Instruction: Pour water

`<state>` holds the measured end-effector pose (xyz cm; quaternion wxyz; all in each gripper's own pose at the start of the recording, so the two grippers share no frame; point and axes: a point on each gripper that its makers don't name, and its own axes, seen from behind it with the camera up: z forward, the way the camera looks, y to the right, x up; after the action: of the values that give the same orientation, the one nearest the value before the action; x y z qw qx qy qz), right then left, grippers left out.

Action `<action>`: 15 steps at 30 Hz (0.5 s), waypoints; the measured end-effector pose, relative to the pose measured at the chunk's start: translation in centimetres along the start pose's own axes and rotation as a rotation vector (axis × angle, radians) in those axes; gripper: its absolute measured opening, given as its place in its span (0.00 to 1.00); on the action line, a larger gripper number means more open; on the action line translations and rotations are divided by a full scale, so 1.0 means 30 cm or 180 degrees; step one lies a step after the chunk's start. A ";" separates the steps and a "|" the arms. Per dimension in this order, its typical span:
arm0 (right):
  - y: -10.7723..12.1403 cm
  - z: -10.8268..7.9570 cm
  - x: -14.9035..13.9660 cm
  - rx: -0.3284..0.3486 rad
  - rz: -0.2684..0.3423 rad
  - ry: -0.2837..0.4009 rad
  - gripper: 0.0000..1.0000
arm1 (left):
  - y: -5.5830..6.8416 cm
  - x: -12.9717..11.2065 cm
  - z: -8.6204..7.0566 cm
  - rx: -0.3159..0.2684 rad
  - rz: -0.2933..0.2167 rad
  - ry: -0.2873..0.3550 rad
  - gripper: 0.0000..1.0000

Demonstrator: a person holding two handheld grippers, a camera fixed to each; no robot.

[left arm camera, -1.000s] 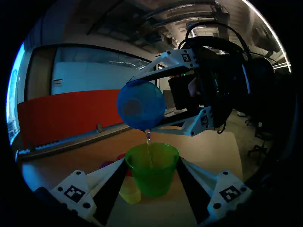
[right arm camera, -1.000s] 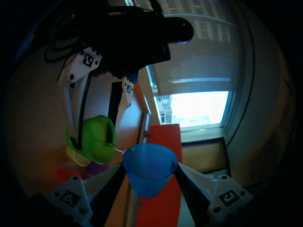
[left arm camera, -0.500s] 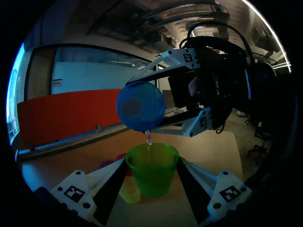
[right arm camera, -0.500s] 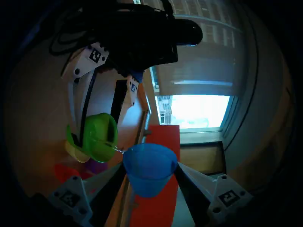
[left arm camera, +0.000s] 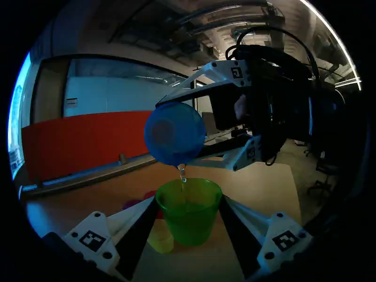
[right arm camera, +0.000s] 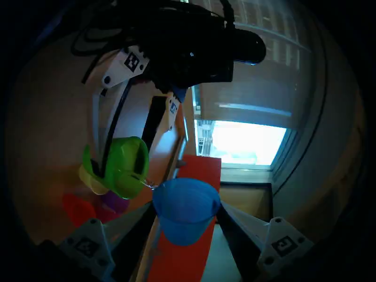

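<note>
Left gripper (left arm camera: 188,201): is clasping the upright green cup (left arm camera: 189,225) between both fingers, over the wooden table (left arm camera: 265,188).
Right gripper (right arm camera: 186,207): is gripping the blue cup (left arm camera: 174,134) and holding it tipped just above the green cup.
Water (left arm camera: 182,176): is dribbling from the blue rim into the green cup.
Markings: square black-and-white code tags (left arm camera: 91,239) are showing on the fingers.
Yellow cup (left arm camera: 160,238): is sitting just left of the green cup.

Light brown wooden desk (left arm camera: 265,185) carries a small yellow plastic cup (left arm camera: 161,238). Just behind it, close together, sit a small purple plastic cup (left arm camera: 130,204) and a small red plastic cup (left arm camera: 151,193).
</note>
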<state>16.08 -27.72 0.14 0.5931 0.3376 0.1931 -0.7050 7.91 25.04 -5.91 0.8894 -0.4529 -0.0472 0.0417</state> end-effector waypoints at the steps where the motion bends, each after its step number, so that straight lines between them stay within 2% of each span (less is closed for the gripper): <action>1: -0.002 0.000 0.001 0.0002 -0.0016 -0.0002 0.90 | 0.000 0.000 0.000 0.0000 -0.0003 0.0001 0.87; 15: -0.013 0.001 0.029 -0.0003 -0.0229 0.0005 0.90 | 0.002 0.004 0.000 0.0003 -0.0006 0.0007 0.87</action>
<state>15.65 -28.26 -0.49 0.5674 0.3308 0.2059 -0.7255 8.02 25.08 -5.96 0.8896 -0.4525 -0.0465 0.0404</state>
